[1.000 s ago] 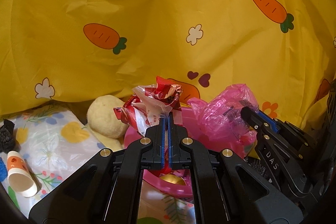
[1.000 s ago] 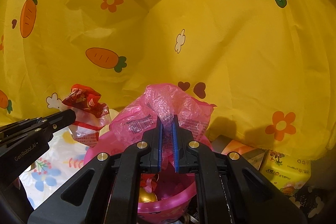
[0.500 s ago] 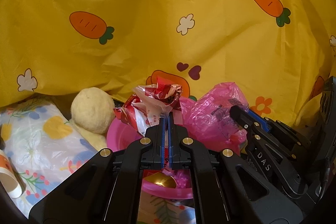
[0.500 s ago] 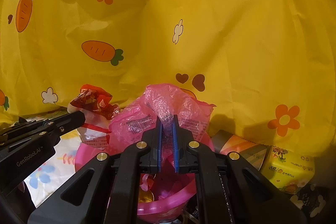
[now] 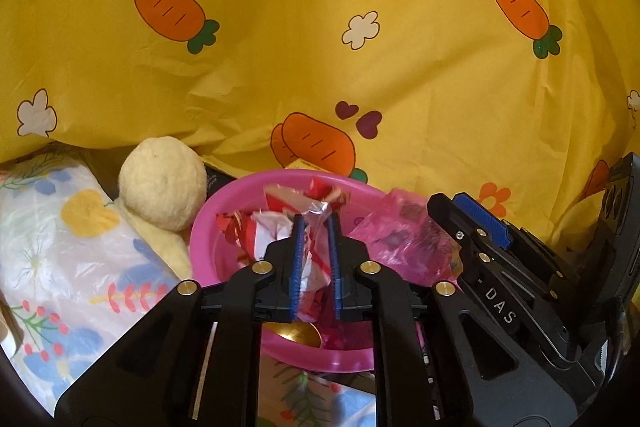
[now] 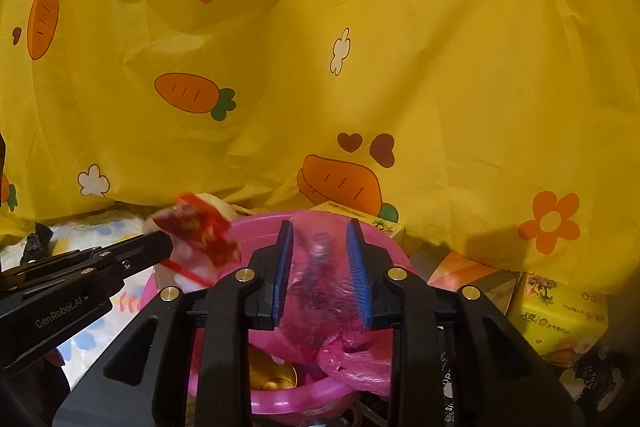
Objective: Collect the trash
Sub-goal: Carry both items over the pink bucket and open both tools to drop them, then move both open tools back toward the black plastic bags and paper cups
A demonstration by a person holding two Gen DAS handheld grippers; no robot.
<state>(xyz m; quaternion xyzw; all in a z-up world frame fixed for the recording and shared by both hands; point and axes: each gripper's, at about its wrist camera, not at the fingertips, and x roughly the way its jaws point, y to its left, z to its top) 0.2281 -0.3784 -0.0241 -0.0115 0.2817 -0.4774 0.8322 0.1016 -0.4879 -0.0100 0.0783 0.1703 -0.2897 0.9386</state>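
Observation:
A pink plastic basin [image 5: 208, 227] [image 6: 384, 247] sits just ahead of both grippers. My left gripper [image 5: 315, 223] is open over the basin, and a crumpled red and white wrapper [image 5: 280, 223] is loose between and beyond its fingers, blurred in the right wrist view [image 6: 200, 231]. My right gripper [image 6: 320, 231] is open, and a crumpled pink plastic bag [image 6: 320, 291] [image 5: 404, 239] is blurred between its fingers, dropping into the basin. A gold round object [image 6: 272, 375] lies in the basin's bottom.
A yellow carrot-print cloth [image 5: 320, 47] hangs close behind the basin. A cream plush ball [image 5: 162, 183] lies left of the basin on a floral plastic sheet [image 5: 60, 259]. Yellow tissue packs [image 6: 560, 319] and a box [image 6: 472, 275] lie to the right.
Both grippers have opened. The red and white wrapper and the pink bag have come loose from the fingers and sunk toward the basin. Both grippers have moved closer over the basin.

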